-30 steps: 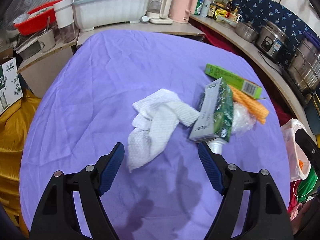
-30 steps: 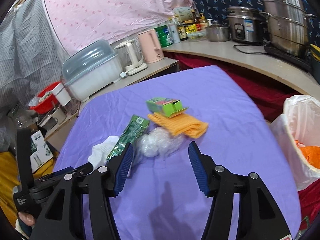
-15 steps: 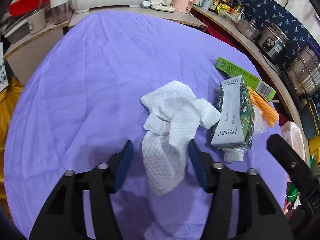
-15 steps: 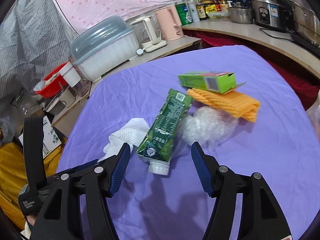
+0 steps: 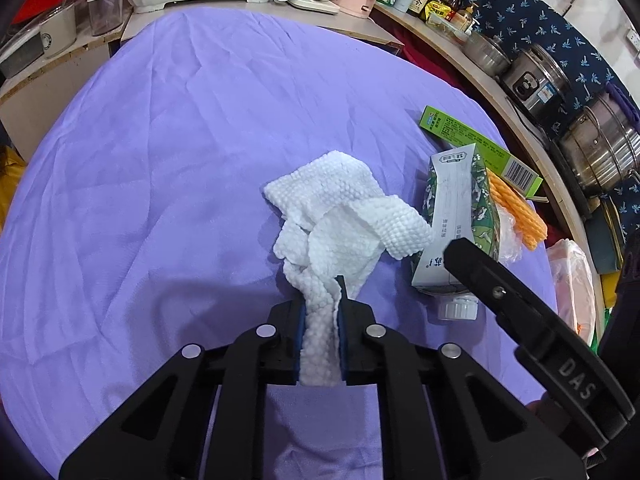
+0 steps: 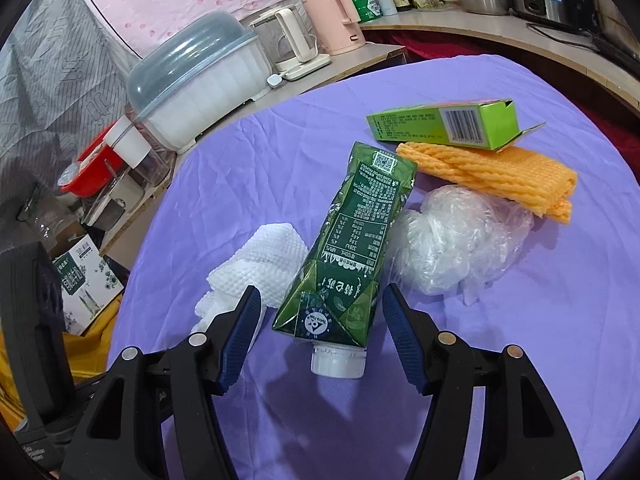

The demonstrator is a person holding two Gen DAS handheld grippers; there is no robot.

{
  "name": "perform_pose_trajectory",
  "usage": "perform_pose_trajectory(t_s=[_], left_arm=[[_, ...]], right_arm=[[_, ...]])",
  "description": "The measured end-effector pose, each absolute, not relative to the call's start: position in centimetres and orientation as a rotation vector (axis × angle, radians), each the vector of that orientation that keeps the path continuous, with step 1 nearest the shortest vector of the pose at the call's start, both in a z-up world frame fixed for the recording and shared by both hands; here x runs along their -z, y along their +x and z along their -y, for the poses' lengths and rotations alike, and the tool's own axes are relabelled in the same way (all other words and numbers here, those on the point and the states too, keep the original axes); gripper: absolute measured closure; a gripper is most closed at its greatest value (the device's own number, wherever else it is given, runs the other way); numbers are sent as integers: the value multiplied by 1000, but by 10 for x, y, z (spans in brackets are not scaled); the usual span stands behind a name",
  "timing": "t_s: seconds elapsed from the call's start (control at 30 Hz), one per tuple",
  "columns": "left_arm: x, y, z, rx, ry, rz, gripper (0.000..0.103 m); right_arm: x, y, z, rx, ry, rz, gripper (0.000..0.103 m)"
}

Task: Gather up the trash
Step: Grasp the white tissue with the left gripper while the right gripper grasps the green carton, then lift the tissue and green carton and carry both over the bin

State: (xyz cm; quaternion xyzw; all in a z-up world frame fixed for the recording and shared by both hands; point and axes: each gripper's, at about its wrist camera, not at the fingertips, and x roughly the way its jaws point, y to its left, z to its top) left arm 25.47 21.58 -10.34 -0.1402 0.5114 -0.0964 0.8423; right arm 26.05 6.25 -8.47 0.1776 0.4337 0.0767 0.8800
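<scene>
A crumpled white paper towel (image 5: 344, 220) lies on the purple-covered table (image 5: 160, 160). My left gripper (image 5: 320, 300) is closing on the towel's near end, and its blue pads press the paper from both sides. Beside the towel a green drink carton (image 6: 352, 240) lies with its white cap toward me. My right gripper (image 6: 320, 312) stands open, one finger on each side of the carton's cap end, not touching it. Behind the carton are a ball of clear plastic film (image 6: 456, 240), an orange foam net (image 6: 492, 172) and an open light-green box (image 6: 440, 124).
A plastic-lined trash bag (image 5: 572, 280) hangs off the table's right edge. Beyond the table, a counter holds steel pots (image 5: 600, 152), a pink kettle (image 6: 332, 12) and a white dish box with a grey lid (image 6: 200, 72). A red bowl (image 6: 92, 168) stands further left.
My left gripper came down and forward over the towel and its jaws closed onto the near end. My right gripper moved in from the plastic film until its open fingers flank the carton's cap end.
</scene>
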Motion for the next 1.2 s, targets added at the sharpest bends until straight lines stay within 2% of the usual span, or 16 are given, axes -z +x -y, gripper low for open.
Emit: perform_pose_trajectory(t_s=[0.1, 0.13, 0.4, 0.77, 1.2], left_arm=[[103, 255, -216, 204, -299, -1081, 92], [102, 254, -216, 204, -299, -1080, 92], [88, 244, -207, 209, -277, -1054, 95], [42, 218, -171, 292, -241, -967, 99], [-2, 193, -122, 379, -186, -882, 99]], right_arm=[[91, 265, -61, -161, 381, -921, 48], [92, 265, -61, -164, 387, -930, 56], [77, 250, -51, -173, 383, -887, 57], [43, 218, -32, -177, 377, -801, 58], [1, 170, 37, -100, 448, -657, 58]])
